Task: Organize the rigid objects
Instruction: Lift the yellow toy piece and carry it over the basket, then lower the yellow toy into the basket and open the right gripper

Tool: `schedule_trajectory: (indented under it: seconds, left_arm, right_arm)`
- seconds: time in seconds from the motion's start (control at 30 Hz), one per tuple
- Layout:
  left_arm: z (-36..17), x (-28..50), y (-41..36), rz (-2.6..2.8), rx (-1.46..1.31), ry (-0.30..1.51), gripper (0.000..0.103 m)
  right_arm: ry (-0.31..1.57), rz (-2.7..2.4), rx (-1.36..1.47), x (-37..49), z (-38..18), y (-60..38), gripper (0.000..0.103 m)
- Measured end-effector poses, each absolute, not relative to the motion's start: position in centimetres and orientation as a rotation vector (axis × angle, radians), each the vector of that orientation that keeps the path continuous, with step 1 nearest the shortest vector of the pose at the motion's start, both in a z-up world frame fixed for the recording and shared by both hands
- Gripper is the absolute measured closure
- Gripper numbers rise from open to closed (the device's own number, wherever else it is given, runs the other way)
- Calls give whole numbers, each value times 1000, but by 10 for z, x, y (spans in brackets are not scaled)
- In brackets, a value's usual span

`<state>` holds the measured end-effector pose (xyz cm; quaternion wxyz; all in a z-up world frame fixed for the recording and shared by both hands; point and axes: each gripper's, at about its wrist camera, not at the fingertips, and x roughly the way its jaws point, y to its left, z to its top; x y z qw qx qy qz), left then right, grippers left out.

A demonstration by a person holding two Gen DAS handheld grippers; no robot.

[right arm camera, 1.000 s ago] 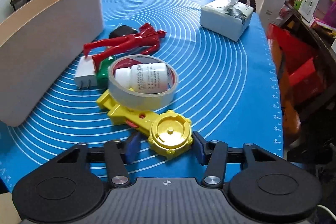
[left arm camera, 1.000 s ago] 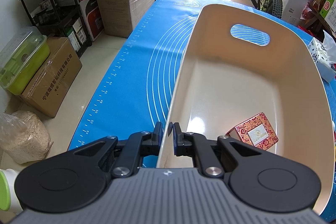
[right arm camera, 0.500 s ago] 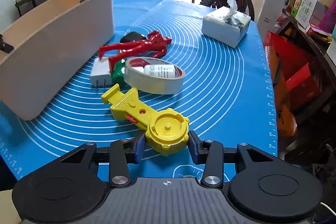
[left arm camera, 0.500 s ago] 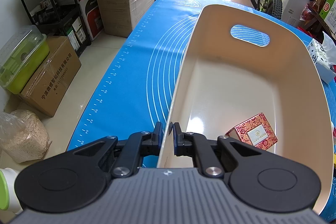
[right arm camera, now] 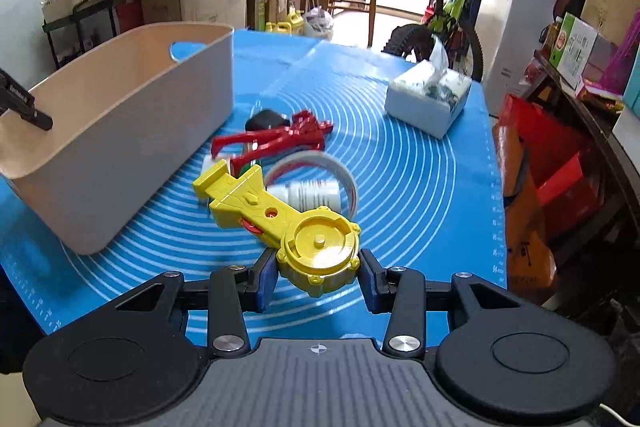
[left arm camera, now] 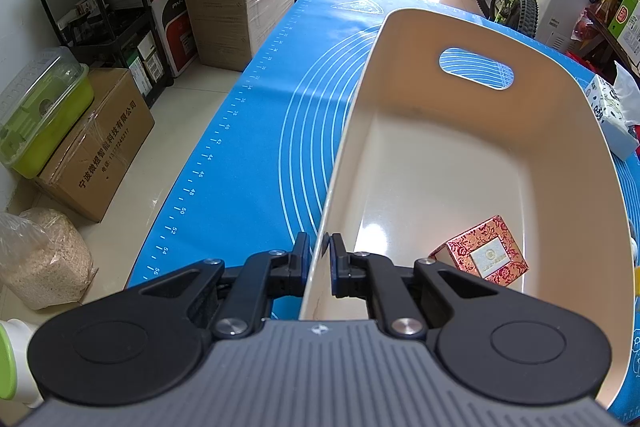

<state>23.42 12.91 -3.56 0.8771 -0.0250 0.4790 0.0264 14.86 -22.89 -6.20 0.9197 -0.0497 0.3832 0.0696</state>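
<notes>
Status: I judge the task to be in its early part. One item, a red patterned box (left arm camera: pixel 480 255), already lies on the floor of the cream bin (left arm camera: pixel 472 163), just ahead and to the right of my left gripper (left arm camera: pixel 319 259). That gripper is pinched onto the bin's near rim, one finger outside the wall and one inside, and steadies the bin.

My right gripper (right arm camera: pixel 318 273) has its jaws clamped on the round head of the yellow toy launcher (right arm camera: pixel 280 215). The jaws have just been closing, and the launcher sits between them with both pads pressed against the head. It looks lifted clear of the blue mat (right arm camera: pixel 420 179); its handle projects forward and to the left, toward the bin.

Remaining work, directly ahead of the right gripper: a roll of tape (right arm camera: pixel 316 179) with a white bottle (right arm camera: pixel 312 193) lying inside its ring, a red plastic figure (right arm camera: pixel 280 139), a black object (right arm camera: pixel 266 119) behind it, and a white part and a green part mostly hidden behind the launcher. A tissue box (right arm camera: pixel 428 99) stands farther ahead to the right; I cannot tell whether it belongs to the sort.

Item description: the launcher is hard yellow plastic, with a toothed circular head, a centre stud and a flat, angular handle with a red insert.
</notes>
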Motion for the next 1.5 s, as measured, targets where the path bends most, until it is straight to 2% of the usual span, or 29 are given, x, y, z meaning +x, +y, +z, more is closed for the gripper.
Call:
schedule_trajectory:
  seconds: [0.93, 1.5]
  left_arm:
    - [-36, 234, 126, 48, -62, 1000, 91]
    - [-37, 233, 126, 46, -53, 1000, 91]
  right_arm:
    - [584, 205, -121, 228, 14, -128, 54]
    - [706, 239, -276, 253, -19, -35, 54]
